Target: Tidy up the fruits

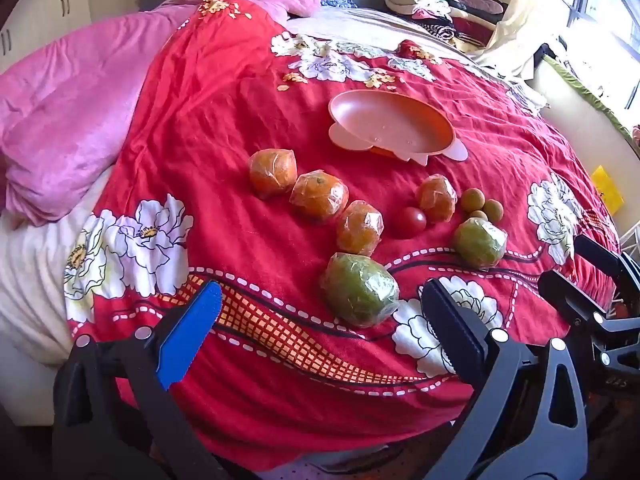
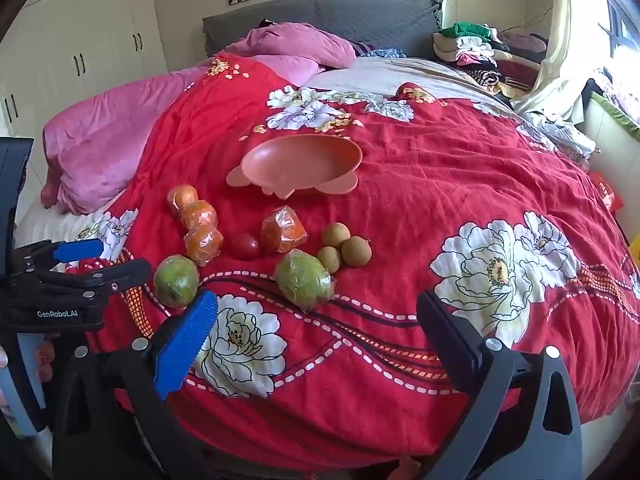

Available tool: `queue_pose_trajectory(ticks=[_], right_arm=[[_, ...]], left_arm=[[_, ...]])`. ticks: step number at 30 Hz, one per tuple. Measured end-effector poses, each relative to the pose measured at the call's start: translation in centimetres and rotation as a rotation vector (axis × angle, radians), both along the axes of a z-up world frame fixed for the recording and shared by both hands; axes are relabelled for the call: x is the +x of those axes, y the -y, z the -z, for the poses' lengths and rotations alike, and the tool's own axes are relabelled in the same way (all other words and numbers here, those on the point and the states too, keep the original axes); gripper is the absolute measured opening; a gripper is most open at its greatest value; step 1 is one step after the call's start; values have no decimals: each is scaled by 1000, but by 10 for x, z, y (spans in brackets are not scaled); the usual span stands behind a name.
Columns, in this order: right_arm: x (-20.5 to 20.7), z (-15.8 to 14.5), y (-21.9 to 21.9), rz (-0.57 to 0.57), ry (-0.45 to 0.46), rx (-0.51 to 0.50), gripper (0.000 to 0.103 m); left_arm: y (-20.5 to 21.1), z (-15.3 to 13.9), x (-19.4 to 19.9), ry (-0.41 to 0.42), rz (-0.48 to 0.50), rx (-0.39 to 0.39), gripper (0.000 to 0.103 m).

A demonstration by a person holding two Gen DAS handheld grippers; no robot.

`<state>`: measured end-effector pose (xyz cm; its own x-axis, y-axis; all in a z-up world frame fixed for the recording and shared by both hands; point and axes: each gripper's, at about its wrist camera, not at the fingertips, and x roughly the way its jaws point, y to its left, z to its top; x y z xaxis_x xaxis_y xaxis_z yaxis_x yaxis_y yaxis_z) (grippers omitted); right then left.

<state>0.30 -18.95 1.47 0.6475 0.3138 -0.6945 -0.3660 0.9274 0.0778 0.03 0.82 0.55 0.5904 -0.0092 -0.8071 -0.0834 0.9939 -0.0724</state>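
An empty pink bowl point(image 1: 390, 126) sits on the red flowered blanket point(image 1: 248, 92), also in the right wrist view point(image 2: 298, 164). In front of it lie several wrapped oranges point(image 1: 319, 195), a red tomato point(image 1: 412, 221), three small brown longans point(image 1: 472, 200) and two wrapped green fruits point(image 1: 360, 289) point(image 1: 479, 242). My left gripper point(image 1: 326, 312) is open and empty, just short of the nearer green fruit. My right gripper point(image 2: 320, 316) is open and empty, just short of the other green fruit point(image 2: 303, 277). The left gripper also shows at the left edge of the right wrist view point(image 2: 100, 262).
A pink quilt point(image 1: 64, 128) is heaped at the bed's left. Folded clothes point(image 2: 480, 50) are piled at the far right by the grey headboard point(image 2: 320, 16). White wardrobes point(image 2: 80, 40) stand to the left, a window point(image 1: 608, 20) to the right.
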Motion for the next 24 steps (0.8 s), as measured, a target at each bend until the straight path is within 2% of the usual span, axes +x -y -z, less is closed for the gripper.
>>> queue_pose_trajectory(ticks=[24], right_arm=[[-1, 1, 1, 4, 4, -14, 99]], left_arm=[[8, 0, 0, 1, 2, 9, 94]])
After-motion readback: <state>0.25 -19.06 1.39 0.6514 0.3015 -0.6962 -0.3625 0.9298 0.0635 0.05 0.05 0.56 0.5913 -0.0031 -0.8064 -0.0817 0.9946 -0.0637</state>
